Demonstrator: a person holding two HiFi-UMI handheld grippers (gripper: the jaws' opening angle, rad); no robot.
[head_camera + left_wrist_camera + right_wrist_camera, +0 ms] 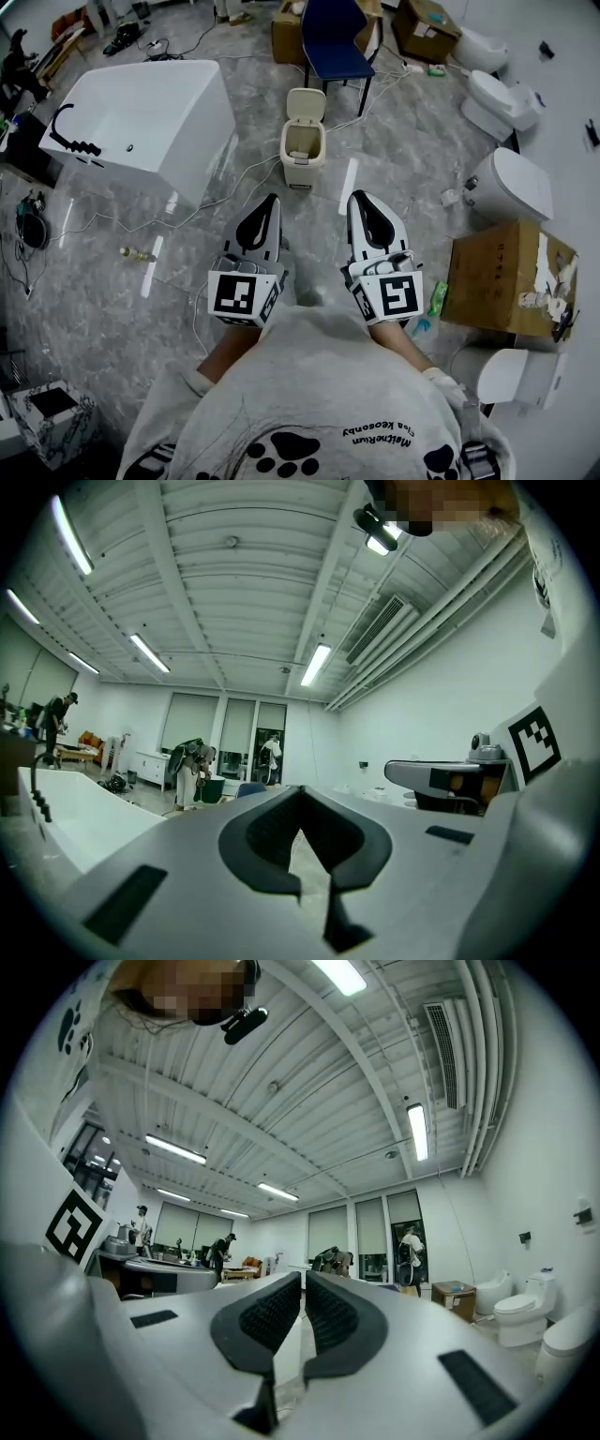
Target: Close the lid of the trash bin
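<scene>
Trash bin (302, 157), upper centre, has its lid (306, 105) up; below, left claw (271, 201) and right claw (357, 198) are closed, empty.

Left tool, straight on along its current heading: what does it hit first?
Likely the beige trash bin, lid up, directly ahead. The left tool looks held level, so it could pass over the bin; height is unclear from the head view.

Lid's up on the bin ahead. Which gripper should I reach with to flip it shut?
Left, marginally. The trash bin stands ahead between both grippers, but its raised lid lines up closer to the left gripper than the right gripper. Both are shut, empty and short of it.
</scene>
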